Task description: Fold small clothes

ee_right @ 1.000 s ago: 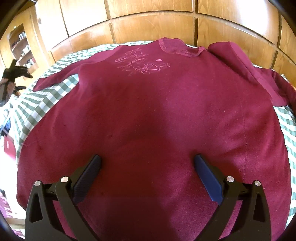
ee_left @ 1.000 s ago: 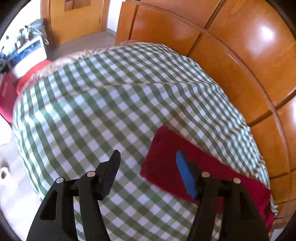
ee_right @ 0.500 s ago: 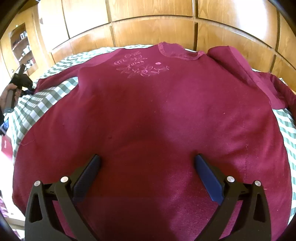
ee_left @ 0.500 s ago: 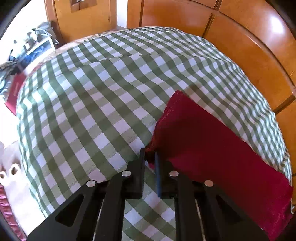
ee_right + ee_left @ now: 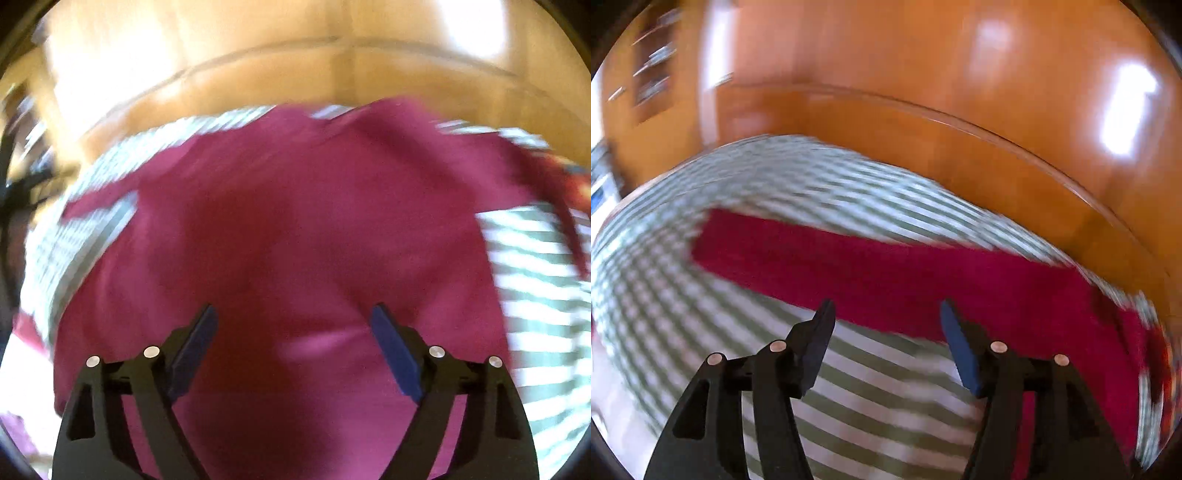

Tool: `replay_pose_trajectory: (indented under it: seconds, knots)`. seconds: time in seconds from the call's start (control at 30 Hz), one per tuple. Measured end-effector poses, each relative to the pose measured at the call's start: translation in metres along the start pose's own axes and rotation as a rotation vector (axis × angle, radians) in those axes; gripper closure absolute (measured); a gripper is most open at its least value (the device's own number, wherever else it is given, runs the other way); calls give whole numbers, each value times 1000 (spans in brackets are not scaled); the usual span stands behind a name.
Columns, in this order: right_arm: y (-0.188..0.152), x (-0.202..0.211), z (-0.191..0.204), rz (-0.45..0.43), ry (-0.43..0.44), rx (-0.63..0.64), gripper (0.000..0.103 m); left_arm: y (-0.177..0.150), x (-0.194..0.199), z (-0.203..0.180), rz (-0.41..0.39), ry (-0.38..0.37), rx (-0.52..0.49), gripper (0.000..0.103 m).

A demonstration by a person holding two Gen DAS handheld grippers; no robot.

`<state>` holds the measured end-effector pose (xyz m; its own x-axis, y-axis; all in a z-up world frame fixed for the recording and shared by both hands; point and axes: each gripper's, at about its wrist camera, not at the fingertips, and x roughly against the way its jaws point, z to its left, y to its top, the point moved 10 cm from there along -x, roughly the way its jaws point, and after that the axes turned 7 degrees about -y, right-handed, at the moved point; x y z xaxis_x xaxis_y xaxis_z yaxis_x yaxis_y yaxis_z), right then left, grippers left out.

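Observation:
A dark red long-sleeved top [image 5: 295,240] lies spread flat on a green-and-white checked cloth [image 5: 535,266]. In the left wrist view its left sleeve [image 5: 886,269] stretches as a long red band across the cloth [image 5: 701,332]. My left gripper [image 5: 886,314] is open and empty, just in front of the sleeve's near edge. My right gripper [image 5: 291,317] is open and empty above the lower body of the top. Both views are blurred by motion.
Glossy wooden panelling [image 5: 923,110] rises right behind the cloth-covered surface and also shows in the right wrist view [image 5: 258,74]. A shelf with small items [image 5: 653,66] hangs at the far left. The cloth's edge drops off at the left.
My left gripper was shut on the sleeve's cuff half a second ago; now it is open, has let go and swung to face the sleeve's length. Both cameras are moving fast.

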<state>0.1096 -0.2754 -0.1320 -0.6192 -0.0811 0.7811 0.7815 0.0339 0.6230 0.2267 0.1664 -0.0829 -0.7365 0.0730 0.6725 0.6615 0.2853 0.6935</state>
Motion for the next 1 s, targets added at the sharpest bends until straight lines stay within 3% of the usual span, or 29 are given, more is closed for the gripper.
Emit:
replay_pose_trajectory:
  seconds: [0.1,0.27,0.3,0.37,0.43,0.5,0.63,0.8,0.9,1.0]
  knots:
    - [19,16,-98,-70,-190,-133,20,-37,-2,-81,41,-100,-137,42]
    - [25,3,-231,-45,-467,-244,24,-103,-17,-176,172,-233,-221,42]
    - [24,-5,-249,-29,-496,-258,30,-115,-20,-189,193,-244,-240,42]
    - [21,-25,-277,24,-508,-296,38,-132,-24,-207,228,-244,-281,42]
    - [20,-41,-290,54,-497,-318,55,-147,-21,-222,250,-230,-321,40]
    - [21,-47,-297,72,-480,-340,91,-156,-25,-225,264,-200,-360,37]
    - [41,-1,-296,-42,-456,-334,96,-159,-31,-218,273,-174,-382,31]
    - [80,101,-316,-236,-479,-328,96,-160,-38,-219,284,-182,-360,28]
    - [97,135,-347,-277,-513,-376,96,-156,-39,-221,290,-185,-373,28]
    - [101,134,-387,-233,-579,-419,96,-151,-44,-219,292,-179,-370,28]
